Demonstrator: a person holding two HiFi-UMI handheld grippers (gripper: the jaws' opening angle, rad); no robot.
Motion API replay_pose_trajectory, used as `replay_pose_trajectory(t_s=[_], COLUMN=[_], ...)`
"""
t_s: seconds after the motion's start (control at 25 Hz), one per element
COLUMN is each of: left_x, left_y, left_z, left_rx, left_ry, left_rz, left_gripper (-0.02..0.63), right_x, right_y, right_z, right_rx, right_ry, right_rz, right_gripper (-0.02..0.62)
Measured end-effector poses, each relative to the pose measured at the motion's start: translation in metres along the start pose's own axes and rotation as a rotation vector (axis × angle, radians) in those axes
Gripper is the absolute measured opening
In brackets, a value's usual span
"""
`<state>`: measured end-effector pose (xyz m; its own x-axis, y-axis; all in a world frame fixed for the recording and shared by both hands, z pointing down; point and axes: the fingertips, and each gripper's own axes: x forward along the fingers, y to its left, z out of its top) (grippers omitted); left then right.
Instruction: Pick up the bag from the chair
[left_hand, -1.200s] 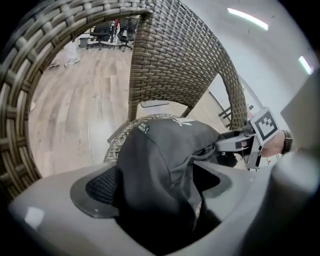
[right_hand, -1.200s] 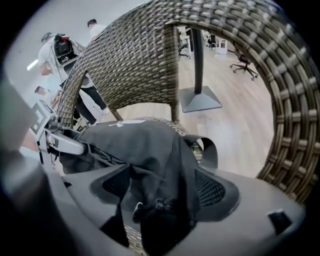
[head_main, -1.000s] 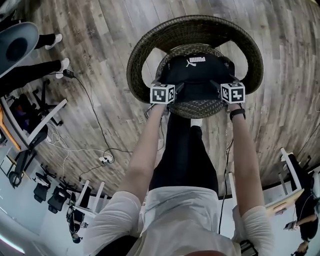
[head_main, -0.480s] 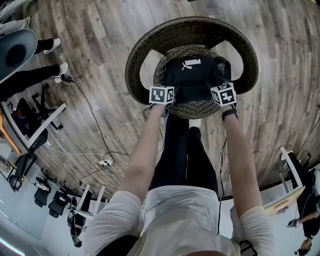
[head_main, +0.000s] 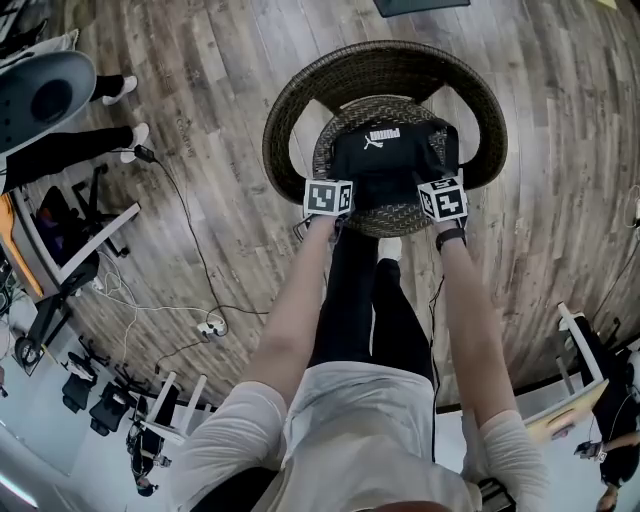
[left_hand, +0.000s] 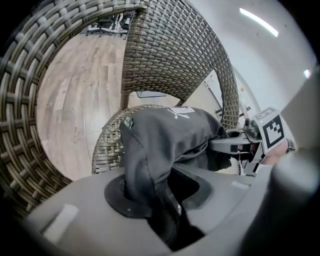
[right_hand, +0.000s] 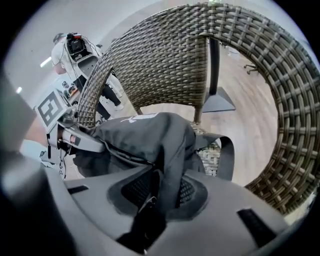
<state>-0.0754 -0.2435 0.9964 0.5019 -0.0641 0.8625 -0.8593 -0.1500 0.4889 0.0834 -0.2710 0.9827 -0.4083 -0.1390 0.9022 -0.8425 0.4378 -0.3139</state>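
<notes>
A black bag (head_main: 385, 160) with a white logo rests over the seat of a round wicker chair (head_main: 290, 110). My left gripper (head_main: 345, 195) holds the bag's left side; in the left gripper view black fabric (left_hand: 150, 150) is pinched between its jaws. At the bag's right side my right gripper (head_main: 432, 190) is shut on a fold of the bag (right_hand: 167, 150), with a strap loop (right_hand: 227, 155) hanging beside it. The bag looks bunched up and slightly raised off the seat (left_hand: 107, 150).
The chair's woven back ring (right_hand: 280, 100) curves round both grippers. A wood floor (head_main: 200, 220) surrounds the chair, with cables (head_main: 205, 320) and desk legs at the left. Another person's legs (head_main: 60, 150) are at far left. A dark base (right_hand: 217, 102) stands behind the chair.
Both grippers have drawn closer together on the bag, the right one moving left and toward me. The bag has bunched between them.
</notes>
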Motion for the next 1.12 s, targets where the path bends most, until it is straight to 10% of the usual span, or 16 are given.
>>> replay_pose_trajectory(t_s=[1.12], left_x=[-0.138], left_y=[-0.096], left_z=[0.077], left_rx=[0.14], left_ry=[-0.303], left_rz=[0.082], left_gripper=[0.123], right_x=[-0.169], right_y=[0.018], right_z=[0.093], right_rx=[-0.039], right_ry=[-0.281], right_rz=[-0.086], right_gripper=[0.087])
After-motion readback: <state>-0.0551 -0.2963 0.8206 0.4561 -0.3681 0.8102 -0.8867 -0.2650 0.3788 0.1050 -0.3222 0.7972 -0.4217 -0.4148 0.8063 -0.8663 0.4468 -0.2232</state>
